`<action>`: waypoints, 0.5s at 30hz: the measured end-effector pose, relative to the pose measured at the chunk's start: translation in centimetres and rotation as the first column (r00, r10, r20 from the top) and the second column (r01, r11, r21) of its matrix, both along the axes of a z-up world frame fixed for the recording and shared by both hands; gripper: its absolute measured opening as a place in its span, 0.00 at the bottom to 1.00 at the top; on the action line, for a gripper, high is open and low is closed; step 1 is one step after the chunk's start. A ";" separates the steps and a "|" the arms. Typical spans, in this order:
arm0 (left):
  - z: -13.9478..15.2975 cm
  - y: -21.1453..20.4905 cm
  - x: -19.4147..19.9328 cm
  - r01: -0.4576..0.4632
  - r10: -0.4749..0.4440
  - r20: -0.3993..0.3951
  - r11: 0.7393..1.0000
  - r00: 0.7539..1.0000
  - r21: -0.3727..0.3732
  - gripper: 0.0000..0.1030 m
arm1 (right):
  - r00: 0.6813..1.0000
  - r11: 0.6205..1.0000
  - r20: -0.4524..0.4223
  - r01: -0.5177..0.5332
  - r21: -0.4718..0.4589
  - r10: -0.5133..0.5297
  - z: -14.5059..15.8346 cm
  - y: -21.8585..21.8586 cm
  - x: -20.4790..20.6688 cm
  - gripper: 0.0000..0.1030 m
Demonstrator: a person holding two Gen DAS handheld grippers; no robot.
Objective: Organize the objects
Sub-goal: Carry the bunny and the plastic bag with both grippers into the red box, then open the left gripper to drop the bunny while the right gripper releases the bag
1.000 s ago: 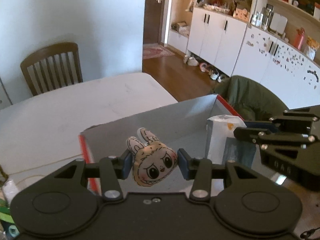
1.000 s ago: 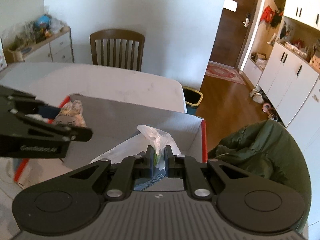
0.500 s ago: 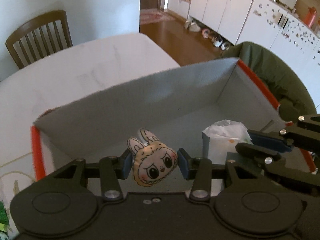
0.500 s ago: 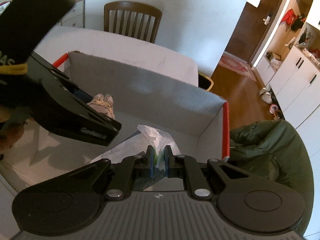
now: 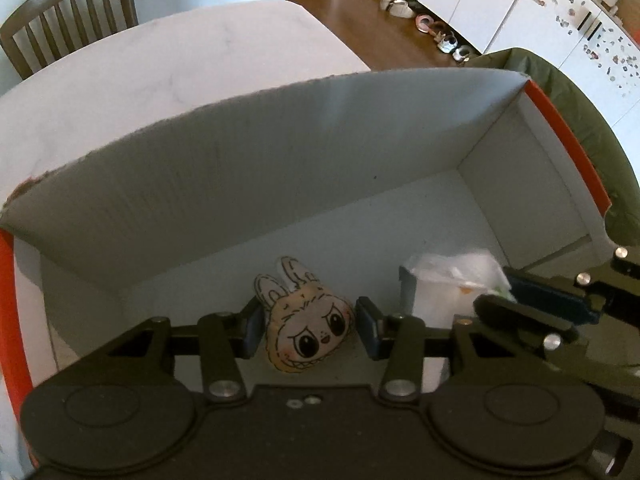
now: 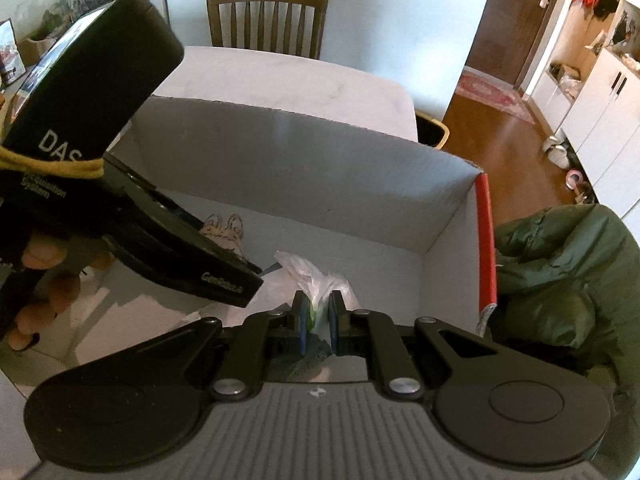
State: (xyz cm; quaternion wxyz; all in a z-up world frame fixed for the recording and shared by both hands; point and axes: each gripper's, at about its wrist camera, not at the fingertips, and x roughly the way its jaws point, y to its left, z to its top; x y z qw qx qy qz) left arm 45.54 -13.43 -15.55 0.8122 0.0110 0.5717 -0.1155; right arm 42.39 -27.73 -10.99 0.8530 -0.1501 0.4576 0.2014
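Both grippers: black plastic bodies, silver screws, blue pads (image 5: 253,326). Left gripper (image 6: 224,276), at frame left, has white "DAS" lettering w/ yellow cord (image 6: 52,166) wrapped round it.

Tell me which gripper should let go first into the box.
Left, probably. The left gripper holds the bunny plush low over bare floor of the box. The right gripper pinches the plastic bag, which looks similarly low, so either could.

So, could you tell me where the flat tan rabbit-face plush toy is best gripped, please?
Across its cheeks, as the left gripper has it now. The flat tan rabbit-face plush toy is widest and firmest there, while the thin ears at the top would likely slip. Come from below the chin, fingers either side, ears pointing away into the grey cardboard box.
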 end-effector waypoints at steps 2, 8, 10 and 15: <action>0.0 0.0 -0.1 0.008 -0.008 0.004 1.000 1.000 0.011 0.46 | 1.000 1.000 0.001 -0.007 0.000 0.007 0.0 0.2 0.0 0.10; 0.2 0.2 -0.5 0.015 -0.015 0.016 0.999 1.000 0.045 0.49 | 1.000 0.999 -0.013 0.005 0.039 -0.004 0.2 -0.6 0.2 0.12; 0.6 0.5 -0.8 0.013 -0.014 0.028 0.999 1.000 0.047 0.54 | 1.000 0.998 -0.023 0.013 0.062 -0.012 0.3 -0.8 0.1 0.13; 2.0 0.4 -0.9 -0.004 0.002 0.067 0.999 0.998 0.033 0.61 | 1.000 0.994 -0.020 0.026 0.102 -0.024 0.9 -1.6 -0.1 0.19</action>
